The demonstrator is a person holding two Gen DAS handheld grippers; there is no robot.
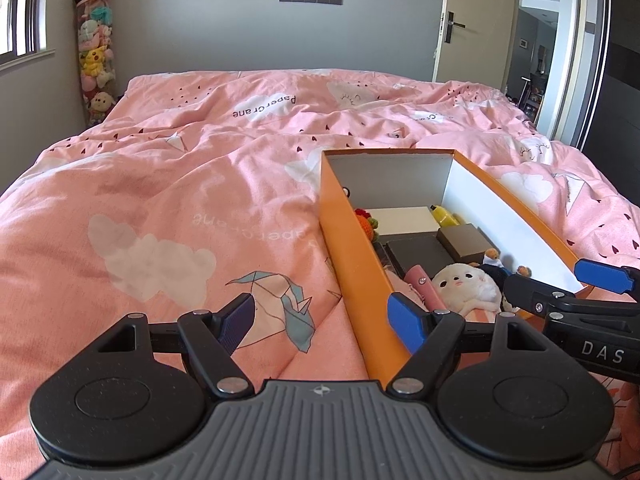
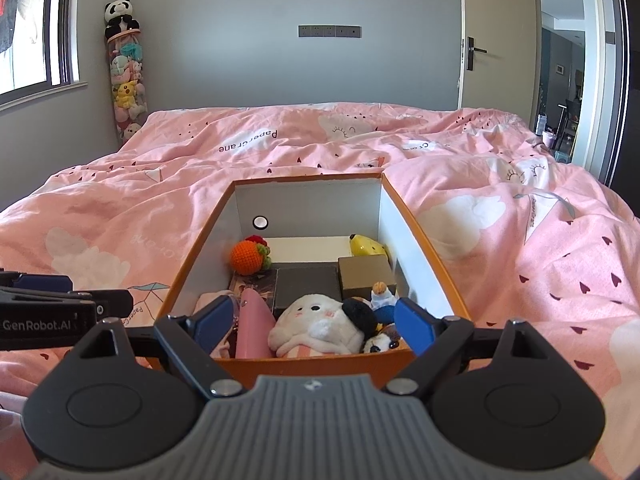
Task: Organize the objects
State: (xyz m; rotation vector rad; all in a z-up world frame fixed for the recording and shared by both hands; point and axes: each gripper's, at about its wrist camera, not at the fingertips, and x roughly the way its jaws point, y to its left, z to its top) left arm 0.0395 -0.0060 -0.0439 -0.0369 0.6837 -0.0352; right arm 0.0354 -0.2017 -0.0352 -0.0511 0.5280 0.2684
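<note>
1. Nearest to the right wrist camera is the right gripper (image 2: pixel 314 322); its two blue fingers stand wide apart over the near end of the orange box (image 2: pixel 320 364), and nothing is between them.
2. Close to the left wrist camera, the left gripper (image 1: pixel 324 318) also has its fingers spread and holds nothing. One finger is above the pink blanket (image 1: pixel 160 200), the other is at the near left wall of the box.
3. On the blanket of the bed rests the box, without a lid, white inside.
4. At its near end lies a white plush toy (image 2: pixel 316 326), with a pink pouch (image 2: pixel 252 328) just beside it on the left.
5. On the other side of the plush toy are a small dog toy (image 2: pixel 380 344) and a little figure (image 2: pixel 380 294).
6. Behind them sit a dark box (image 2: pixel 306 286) and a brown box (image 2: pixel 366 278), side by side.
7. At the far end are an orange knitted ball (image 2: pixel 246 256), a white flat box (image 2: pixel 308 248) and a yellow toy (image 2: pixel 366 245).
8. In the corner of the room stands a tall tube of plush toys (image 2: pixel 126 84) with a panda (image 2: pixel 120 18) on top.
</note>
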